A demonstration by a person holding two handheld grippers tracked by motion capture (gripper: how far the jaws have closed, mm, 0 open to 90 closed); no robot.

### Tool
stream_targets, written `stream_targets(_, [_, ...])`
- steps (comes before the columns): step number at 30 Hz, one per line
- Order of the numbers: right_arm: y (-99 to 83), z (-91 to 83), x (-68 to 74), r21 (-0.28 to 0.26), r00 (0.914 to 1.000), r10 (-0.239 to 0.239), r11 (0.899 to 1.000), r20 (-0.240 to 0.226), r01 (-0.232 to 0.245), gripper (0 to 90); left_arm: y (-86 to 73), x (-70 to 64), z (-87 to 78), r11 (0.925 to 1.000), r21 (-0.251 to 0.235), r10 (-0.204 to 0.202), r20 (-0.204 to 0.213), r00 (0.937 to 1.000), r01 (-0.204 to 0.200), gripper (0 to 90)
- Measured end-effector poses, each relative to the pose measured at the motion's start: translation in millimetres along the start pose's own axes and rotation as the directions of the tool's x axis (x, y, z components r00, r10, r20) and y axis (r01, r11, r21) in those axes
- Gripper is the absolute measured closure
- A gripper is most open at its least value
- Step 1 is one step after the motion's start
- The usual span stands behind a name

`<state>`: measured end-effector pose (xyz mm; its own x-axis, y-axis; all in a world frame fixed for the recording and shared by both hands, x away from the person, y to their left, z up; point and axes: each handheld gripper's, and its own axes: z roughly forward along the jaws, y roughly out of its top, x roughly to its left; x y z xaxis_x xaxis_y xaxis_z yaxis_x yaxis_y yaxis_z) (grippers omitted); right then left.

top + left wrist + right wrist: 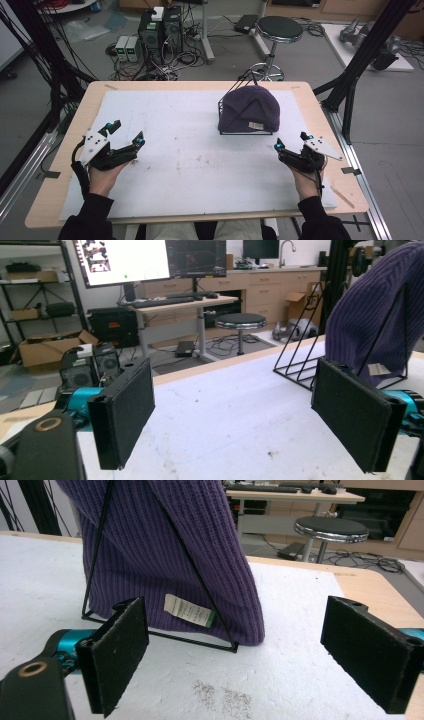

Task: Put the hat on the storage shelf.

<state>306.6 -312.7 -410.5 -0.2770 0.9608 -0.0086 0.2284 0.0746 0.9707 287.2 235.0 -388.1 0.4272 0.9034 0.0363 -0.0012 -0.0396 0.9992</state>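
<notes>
- My left tool [125, 134] sits at about 8 o'clock on the surface [190, 155], jaws wide apart, holding nothing.
- My right tool [291, 141] at 4 o'clock, jaws apart too.
- Purple beanie [248, 109] on its black wire stand [235, 88] is around 1 o'clock, near my right tool, not touching.

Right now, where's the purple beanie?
In the high view the purple beanie sits draped on a black wire stand on the white mat's far right part, ahead of the right gripper.
</notes>
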Motion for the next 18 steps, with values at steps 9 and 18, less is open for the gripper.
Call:
stream_targets(9, [-8.3, -4.8, -0.3, -0.034, 0.9991, 0.020, 0.999, 0.036, -0.019, 11.1, -13.7, 6.4, -13.7, 0.9999, -0.015, -0.009, -0.058, 0.9983, 0.008, 18.9])
stream_targets(18, [-20.8, -12.0, -1.4, -0.148, 0.9961, 0.048, 0.988, 0.074, -0.036, 11.2, -35.2, 12.9, -33.2, 0.9984, -0.045, -0.042, -0.205, 0.9779, 0.034, 18.4])
